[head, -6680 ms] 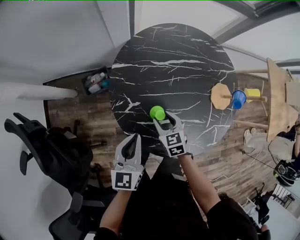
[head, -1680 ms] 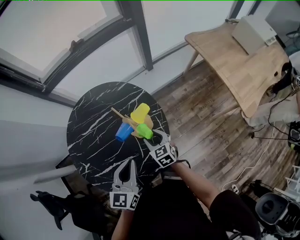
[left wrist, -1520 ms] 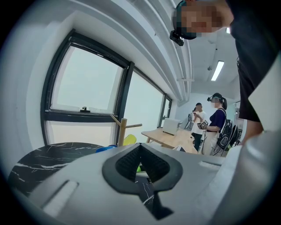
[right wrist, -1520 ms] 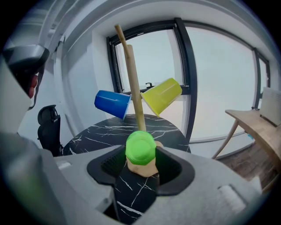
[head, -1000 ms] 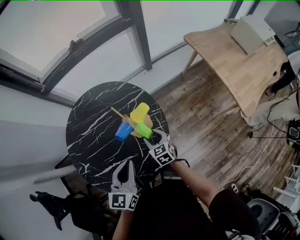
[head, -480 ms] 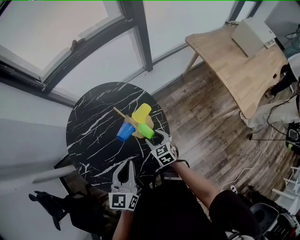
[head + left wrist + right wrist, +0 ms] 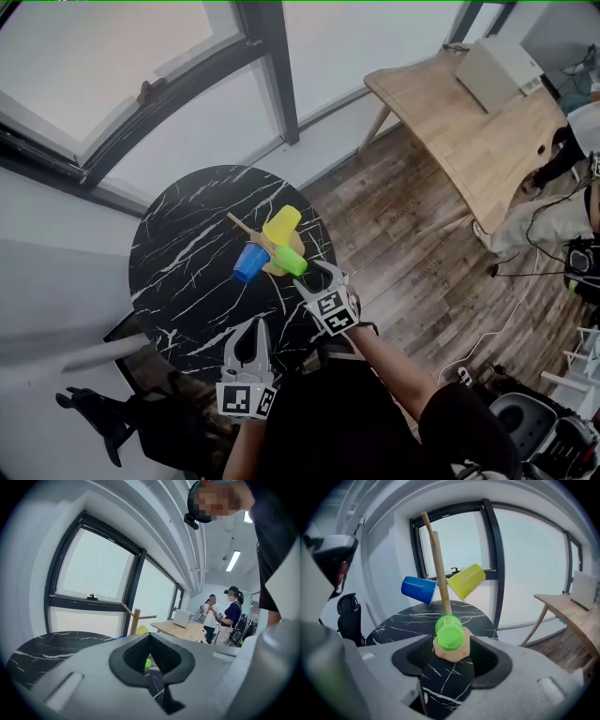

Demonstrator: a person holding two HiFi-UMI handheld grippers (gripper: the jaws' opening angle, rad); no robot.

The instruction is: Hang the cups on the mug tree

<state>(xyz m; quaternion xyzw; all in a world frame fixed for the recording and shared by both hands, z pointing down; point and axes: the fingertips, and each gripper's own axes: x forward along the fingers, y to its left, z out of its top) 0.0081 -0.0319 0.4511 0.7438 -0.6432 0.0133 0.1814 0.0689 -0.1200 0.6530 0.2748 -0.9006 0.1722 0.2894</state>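
Observation:
The wooden mug tree (image 7: 275,251) stands on the round black marble table (image 7: 178,244). Three cups hang on it: blue (image 7: 248,263), yellow (image 7: 280,225) and green (image 7: 291,263). In the right gripper view the green cup (image 7: 449,632) hangs on a low peg with its bottom toward me, above the tree's base (image 7: 451,655). My right gripper (image 7: 451,656) is open; its jaws have just been opening, with a gap on each side of the green cup. My left gripper (image 7: 248,330) is shut and holds nothing, at the table's near edge.
A wooden desk (image 7: 469,103) with a laptop (image 7: 502,66) stands at the right on the plank floor. A large window runs behind the table. A black office chair (image 7: 94,417) is at the lower left. People (image 7: 225,616) stand in the distance.
The green cup, held over the table by my right gripper several seconds ago, now hangs on the tree. The right jaws have spread off it and drawn back slightly. The left gripper has not moved.

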